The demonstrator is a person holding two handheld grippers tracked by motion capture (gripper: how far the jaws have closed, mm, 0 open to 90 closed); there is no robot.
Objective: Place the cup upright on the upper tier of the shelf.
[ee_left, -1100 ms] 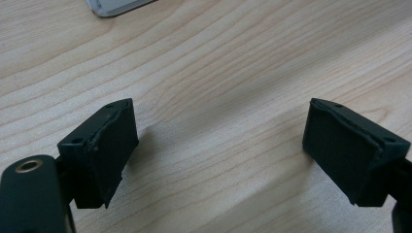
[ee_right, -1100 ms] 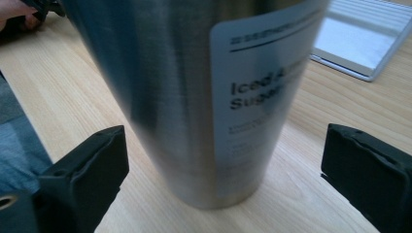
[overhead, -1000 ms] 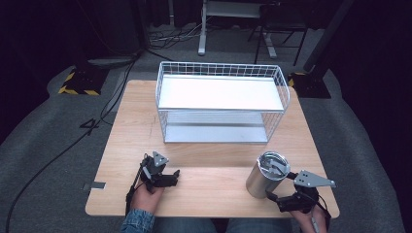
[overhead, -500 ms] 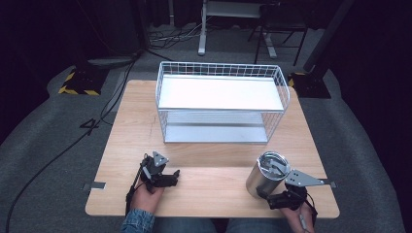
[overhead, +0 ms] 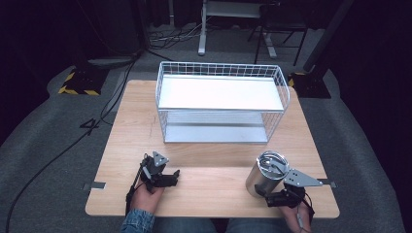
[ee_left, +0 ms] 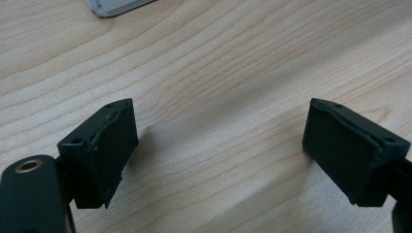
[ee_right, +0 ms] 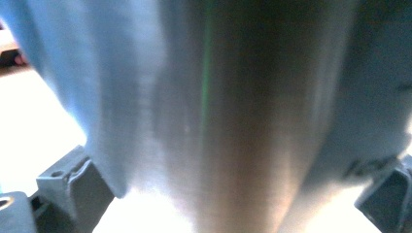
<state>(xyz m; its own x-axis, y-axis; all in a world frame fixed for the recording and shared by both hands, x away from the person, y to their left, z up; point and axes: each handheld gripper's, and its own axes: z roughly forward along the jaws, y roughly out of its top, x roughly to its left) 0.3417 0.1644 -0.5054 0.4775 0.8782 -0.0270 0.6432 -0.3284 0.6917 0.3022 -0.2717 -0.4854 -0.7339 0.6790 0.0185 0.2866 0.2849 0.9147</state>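
A brushed steel tumbler (overhead: 265, 177) stands upright near the table's front right corner, its mouth facing up. My right gripper (overhead: 268, 194) is low behind it on the person's side, with a jaw on each side of its base. In the right gripper view the tumbler's wall (ee_right: 218, 121) fills the gap between the widely spread jaws, so the right gripper (ee_right: 228, 194) is open around it. My left gripper (overhead: 171, 177) rests on the wood at the front left, pointing right. It is open in the left gripper view (ee_left: 218, 155), with only bare wood between its jaws.
A white wire basket (overhead: 221, 68) with a white floor takes up the far half of the wooden table (overhead: 209, 160). Its corner (ee_left: 116, 6) shows at the top of the left gripper view. Dark floor, cables and stands surround the table.
My right gripper has slid left and forward from beside the tumbler until its jaws straddle the base. The left gripper has stayed where it was.
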